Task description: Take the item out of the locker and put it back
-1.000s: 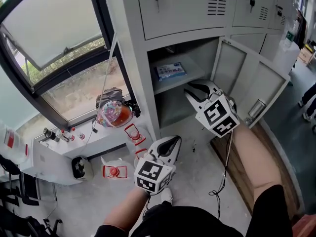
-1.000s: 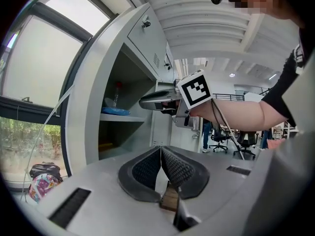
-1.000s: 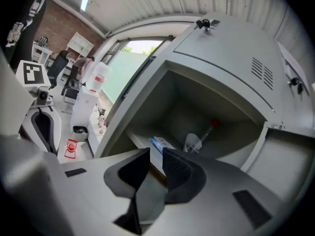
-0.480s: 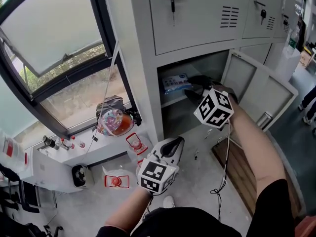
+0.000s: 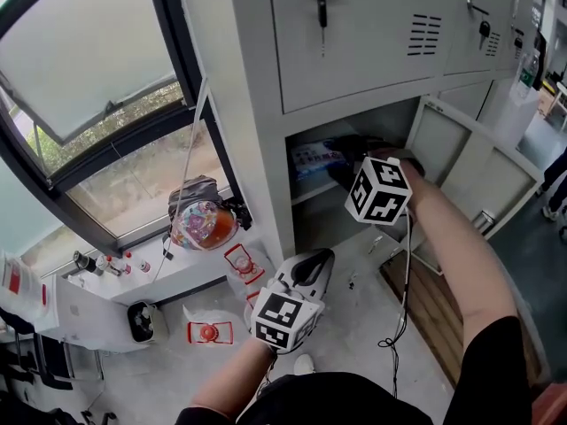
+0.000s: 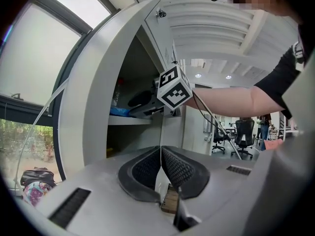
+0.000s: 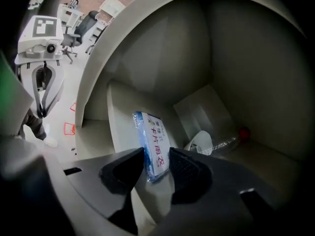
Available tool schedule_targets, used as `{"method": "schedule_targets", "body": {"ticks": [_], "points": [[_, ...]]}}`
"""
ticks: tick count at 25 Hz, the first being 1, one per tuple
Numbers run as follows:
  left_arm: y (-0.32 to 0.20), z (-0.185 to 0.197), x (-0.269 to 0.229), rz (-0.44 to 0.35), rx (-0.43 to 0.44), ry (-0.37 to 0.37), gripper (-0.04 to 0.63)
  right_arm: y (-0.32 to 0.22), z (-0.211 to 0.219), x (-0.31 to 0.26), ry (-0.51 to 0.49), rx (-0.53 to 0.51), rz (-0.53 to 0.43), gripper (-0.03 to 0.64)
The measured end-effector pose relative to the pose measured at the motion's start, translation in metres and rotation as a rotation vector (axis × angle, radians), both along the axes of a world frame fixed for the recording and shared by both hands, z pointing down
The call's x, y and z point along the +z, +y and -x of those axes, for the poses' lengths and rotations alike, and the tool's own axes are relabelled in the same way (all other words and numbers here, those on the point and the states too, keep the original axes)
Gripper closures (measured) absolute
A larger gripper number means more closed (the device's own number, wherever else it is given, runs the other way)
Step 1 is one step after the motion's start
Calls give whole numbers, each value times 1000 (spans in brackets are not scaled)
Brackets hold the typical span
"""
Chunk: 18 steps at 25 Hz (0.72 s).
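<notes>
Head view: right gripper (image 5: pixel 337 166) is inside the locker (image 5: pixel 252 149) by the blue packet (image 5: pixel 314 158); left gripper view: left gripper (image 6: pixel 161 154) idle, jaws together, nothing in them; right gripper view: jaws just spread wide, packet end between, unpinched, so best go deeper & square up before closing.

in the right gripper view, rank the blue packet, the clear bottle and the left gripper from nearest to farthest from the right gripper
1. blue packet: between the right gripper's open jaws, which have just been opening.
2. clear bottle: lying deeper in the locker, to the right.
3. left gripper: outside the locker, far left.
</notes>
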<state>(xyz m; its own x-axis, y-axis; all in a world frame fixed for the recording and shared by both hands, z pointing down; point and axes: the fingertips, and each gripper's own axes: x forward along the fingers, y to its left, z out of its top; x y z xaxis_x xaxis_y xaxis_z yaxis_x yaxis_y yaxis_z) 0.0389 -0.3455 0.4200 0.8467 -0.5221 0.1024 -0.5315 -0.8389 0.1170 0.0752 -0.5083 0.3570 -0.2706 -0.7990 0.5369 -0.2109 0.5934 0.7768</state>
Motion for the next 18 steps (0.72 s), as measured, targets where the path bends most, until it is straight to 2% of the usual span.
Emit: {"method": "schedule_targets", "body": {"ticks": [5,9,18], "points": [[-7,0,4,12,13,1,577,-5,6,8,49,-14,58,475],[-10,0,5,10,22,2,577,-9,9,13,41,-3,56,544],[-9,2,6,13,27,0,578,-11,9,12,-30,17,41,549]]}}
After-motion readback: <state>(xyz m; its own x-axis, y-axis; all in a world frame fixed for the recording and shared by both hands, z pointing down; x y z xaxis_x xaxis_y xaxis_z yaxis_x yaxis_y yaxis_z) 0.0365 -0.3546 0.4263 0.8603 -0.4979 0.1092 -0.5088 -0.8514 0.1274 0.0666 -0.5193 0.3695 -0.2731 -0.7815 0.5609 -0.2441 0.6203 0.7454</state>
